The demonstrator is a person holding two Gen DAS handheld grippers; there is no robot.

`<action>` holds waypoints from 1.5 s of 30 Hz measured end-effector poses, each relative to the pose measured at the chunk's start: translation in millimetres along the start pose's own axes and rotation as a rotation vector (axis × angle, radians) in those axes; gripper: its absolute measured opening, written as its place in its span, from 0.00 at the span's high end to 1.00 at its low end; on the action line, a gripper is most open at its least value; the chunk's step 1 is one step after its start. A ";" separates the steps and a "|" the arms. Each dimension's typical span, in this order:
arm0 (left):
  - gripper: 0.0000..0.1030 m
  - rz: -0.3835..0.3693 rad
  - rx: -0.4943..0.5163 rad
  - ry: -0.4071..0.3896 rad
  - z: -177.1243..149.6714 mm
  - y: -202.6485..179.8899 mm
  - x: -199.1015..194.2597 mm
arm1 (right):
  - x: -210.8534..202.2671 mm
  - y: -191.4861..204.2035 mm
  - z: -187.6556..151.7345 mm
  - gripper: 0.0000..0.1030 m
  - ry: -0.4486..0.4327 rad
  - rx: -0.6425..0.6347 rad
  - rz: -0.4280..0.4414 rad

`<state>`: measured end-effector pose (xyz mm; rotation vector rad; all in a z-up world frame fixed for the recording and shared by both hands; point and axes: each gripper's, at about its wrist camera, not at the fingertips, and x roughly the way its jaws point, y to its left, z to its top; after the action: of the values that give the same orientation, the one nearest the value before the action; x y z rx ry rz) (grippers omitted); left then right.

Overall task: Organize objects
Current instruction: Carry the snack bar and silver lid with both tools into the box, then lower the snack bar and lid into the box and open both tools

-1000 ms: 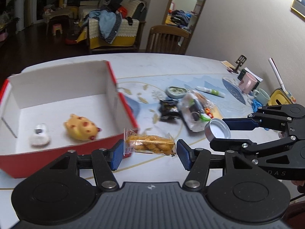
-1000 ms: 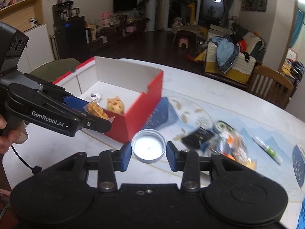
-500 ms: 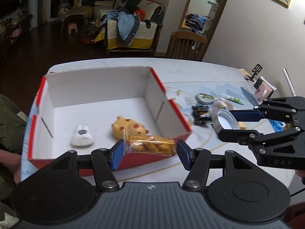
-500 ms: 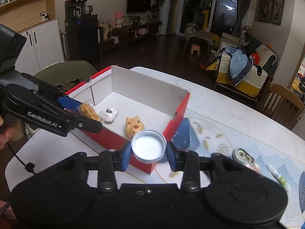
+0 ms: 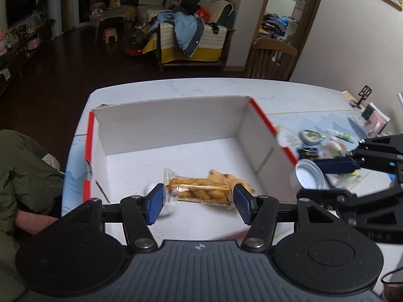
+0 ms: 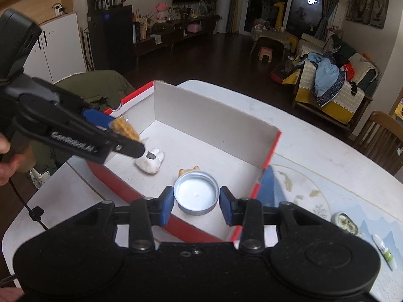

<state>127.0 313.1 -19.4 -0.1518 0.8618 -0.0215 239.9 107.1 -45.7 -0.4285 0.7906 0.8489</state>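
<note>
Red-edged cardboard box (image 5: 173, 125), white inside, sits open-topped near the table's (image 5: 201, 85) far-left corner; its floor is mostly bare toward the back wall. Right of the box the tabletop is crowded with small items, blurred.

Left gripper (image 5: 199, 200) points down over the box's near half, pads pressed on both ends of a clear snack packet (image 5: 197, 188) held crosswise above the floor. Right gripper (image 6: 196, 202) hangs over the box's near-right corner, clamping a round metal lid (image 6: 196, 195) by its rim, hollow side facing the camera.

A yellow toy (image 6: 189, 170) lies behind the lid, mostly hidden. A white toy (image 6: 149, 162) on the box floor is partly covered by the left gripper's finger in the right wrist view. A hand (image 6: 6, 161) is cut off at the frame's edge.
</note>
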 end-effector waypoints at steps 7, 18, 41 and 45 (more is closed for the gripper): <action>0.43 0.028 -0.007 0.032 23.6 17.3 36.3 | 40.8 4.7 16.5 0.63 0.077 0.057 0.040; 0.43 0.062 0.022 0.115 45.4 17.6 96.2 | 91.2 19.8 29.9 0.63 0.188 0.046 0.063; 0.43 0.083 0.006 0.368 43.9 30.8 175.2 | 116.3 21.3 22.7 0.60 0.242 0.051 0.062; 0.40 0.082 0.012 0.367 44.5 27.8 174.6 | 115.6 25.0 22.1 0.58 0.242 0.041 0.048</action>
<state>273.3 332.1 -126.5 -0.1027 1.2336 0.0227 277.1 193.6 -120.5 -0.4830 1.0432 0.8339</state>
